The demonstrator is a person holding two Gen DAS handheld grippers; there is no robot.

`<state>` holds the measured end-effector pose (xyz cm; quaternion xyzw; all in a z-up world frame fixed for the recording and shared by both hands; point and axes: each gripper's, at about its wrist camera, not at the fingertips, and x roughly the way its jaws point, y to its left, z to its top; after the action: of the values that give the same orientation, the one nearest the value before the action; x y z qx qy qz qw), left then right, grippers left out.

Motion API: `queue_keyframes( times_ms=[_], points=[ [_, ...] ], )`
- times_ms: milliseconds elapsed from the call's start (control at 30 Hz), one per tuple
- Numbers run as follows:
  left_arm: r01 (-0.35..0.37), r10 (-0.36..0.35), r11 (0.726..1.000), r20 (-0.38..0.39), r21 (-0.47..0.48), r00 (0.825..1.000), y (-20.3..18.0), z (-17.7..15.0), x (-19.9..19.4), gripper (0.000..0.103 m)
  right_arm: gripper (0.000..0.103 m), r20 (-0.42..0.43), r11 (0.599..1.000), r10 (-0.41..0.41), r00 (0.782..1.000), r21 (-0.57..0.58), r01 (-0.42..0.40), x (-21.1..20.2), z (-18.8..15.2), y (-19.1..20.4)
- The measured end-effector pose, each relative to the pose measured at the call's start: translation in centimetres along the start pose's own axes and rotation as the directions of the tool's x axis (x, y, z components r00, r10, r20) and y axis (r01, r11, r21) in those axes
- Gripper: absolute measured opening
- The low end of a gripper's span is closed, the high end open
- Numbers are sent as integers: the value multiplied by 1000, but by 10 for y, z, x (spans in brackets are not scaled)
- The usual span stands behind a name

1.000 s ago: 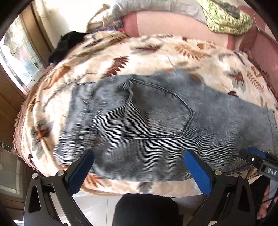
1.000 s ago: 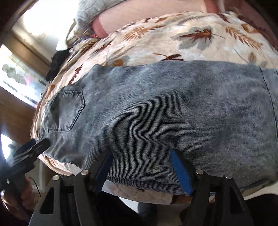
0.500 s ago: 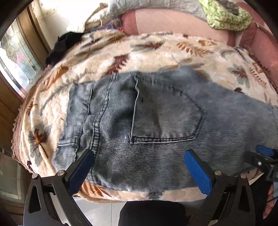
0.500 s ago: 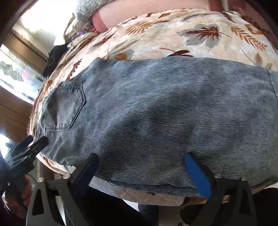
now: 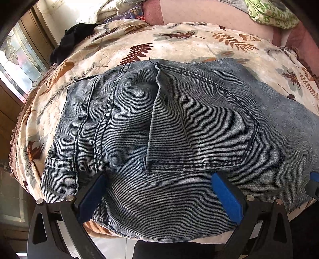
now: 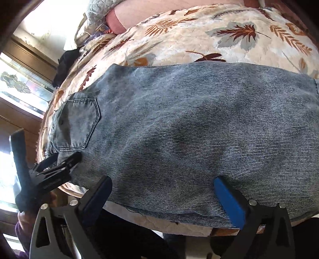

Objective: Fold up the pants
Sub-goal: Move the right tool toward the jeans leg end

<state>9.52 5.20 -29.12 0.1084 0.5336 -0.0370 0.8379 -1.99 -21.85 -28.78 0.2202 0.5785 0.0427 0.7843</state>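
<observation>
Washed blue jeans [image 5: 179, 129] lie flat on a cream leaf-patterned blanket [image 5: 179, 39], waistband to the left and a back pocket [image 5: 199, 123] facing up. My left gripper [image 5: 159, 185] hovers open over the near edge just below the pocket, with its blue pads [image 5: 225, 197] on either side of the denim. In the right wrist view the jeans [image 6: 199, 129] stretch off to the right. There my right gripper [image 6: 161, 183] stands wide open over the near edge of the leg. The left gripper [image 6: 53, 171] shows at the left, by the pocket [image 6: 79, 123].
A black garment [image 5: 75, 37] lies at the blanket's far left corner. A pink cushioned back [image 5: 199, 12] with a green patterned cloth [image 5: 269, 14] runs along the far side. A window [image 5: 18, 65] is on the left. The person's dark-clothed legs [image 5: 169, 249] are at the near edge.
My left gripper has come down closer to the jeans, and the pocket looks larger. The right gripper's jaws have spread wider and let go of the denim they were closed around.
</observation>
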Motion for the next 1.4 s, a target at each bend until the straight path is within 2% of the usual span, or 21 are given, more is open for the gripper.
queue_keyframes(
  times_ms=[133,233,300,400,500,533,600,700,733,900,1067,1200,1233,1300,1400],
  points=[
    [11,-11,1000,-14,-24,1000,3,2,4,103,103,5,997,74,997,29,-74,-6,-1,-11],
    [20,-21,999,-15,-36,1000,5,0,5,103,102,27,982,164,986,90,-166,-12,-2,-26],
    [22,-22,999,-20,-42,1000,5,-1,4,103,98,52,969,204,978,128,-209,-17,-6,-37],
    [7,-8,999,-45,-39,999,3,1,3,103,93,145,970,191,971,121,-209,-40,-16,-46],
    [-31,27,998,-77,-50,997,-1,7,-1,103,90,242,973,179,954,103,-208,-71,-15,-59],
    [-43,39,998,-73,-55,997,-3,9,-4,103,83,249,975,161,955,108,-193,-77,-13,-63],
    [-56,54,997,-39,-58,998,-8,10,-17,103,75,261,979,121,958,128,-159,-84,-10,-75],
    [-64,64,998,47,-18,997,-25,10,-47,103,54,271,972,92,958,185,-145,-88,-15,-100],
    [-64,64,998,72,4,995,-33,9,-56,103,52,281,968,86,956,205,-147,-93,-19,-109],
    [-20,8,994,105,111,994,-79,-2,-78,103,52,385,947,38,922,280,-156,-136,-38,-154],
    [26,-42,973,68,228,997,-128,-18,-80,103,53,477,896,8,879,387,-218,-182,-65,-214],
    [29,-50,954,63,300,997,-164,-27,-83,103,53,472,855,34,881,443,-270,-187,-77,-247],
    [30,-53,949,64,313,997,-169,-29,-85,103,57,467,847,51,883,448,-286,-184,-77,-253],
    [31,-54,942,62,333,997,-177,-34,-89,103,62,447,838,77,891,456,-301,-175,-72,-259],
    [20,-45,939,64,345,997,-178,-38,-93,103,63,413,830,97,906,469,-303,-160,-64,-266]
  ],
)
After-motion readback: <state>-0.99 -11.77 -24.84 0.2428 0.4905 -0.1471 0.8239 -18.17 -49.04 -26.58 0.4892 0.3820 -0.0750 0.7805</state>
